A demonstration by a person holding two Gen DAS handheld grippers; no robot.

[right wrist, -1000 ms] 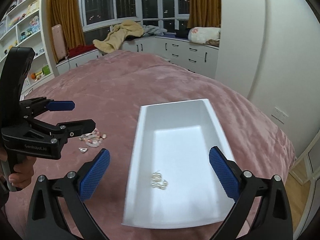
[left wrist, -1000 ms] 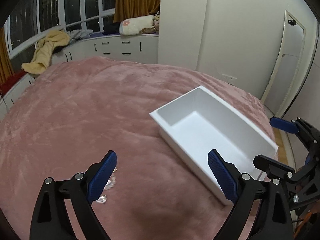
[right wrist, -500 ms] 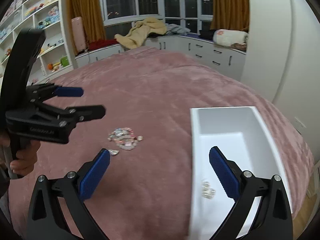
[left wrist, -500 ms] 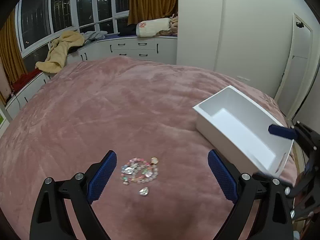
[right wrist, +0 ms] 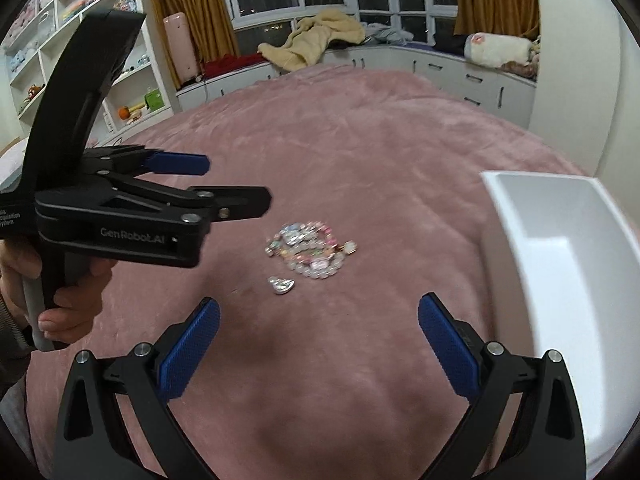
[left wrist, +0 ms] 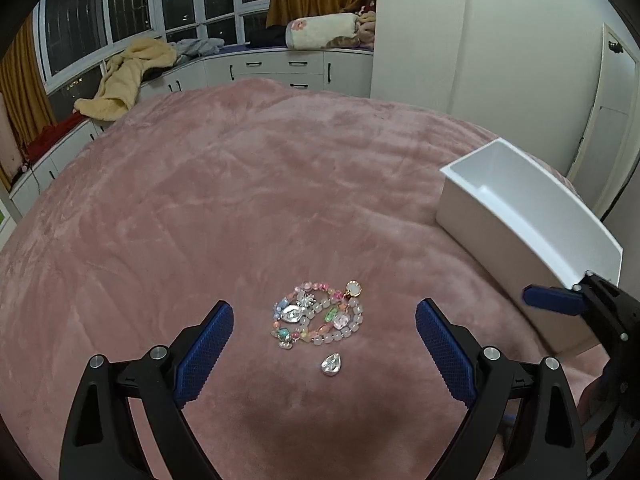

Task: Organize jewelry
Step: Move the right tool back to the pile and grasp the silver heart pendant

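Left gripper (left wrist: 322, 344) spread wide, empty, above pink blanket (left wrist: 240, 200). Right gripper (right wrist: 318, 344) likewise spread. Teardrop gem (left wrist: 331, 364) lies nearest; beaded jewelry pile (left wrist: 318, 314) just beyond, apart from it. White box (left wrist: 532, 216) at right, contents possibly hidden.

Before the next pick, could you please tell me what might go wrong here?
The beads lie tangled in one heap on the soft blanket, so the open left tool may lift several pieces or snag the pile. The loose teardrop gem is small and could slip. The box sits near the bed's edge.
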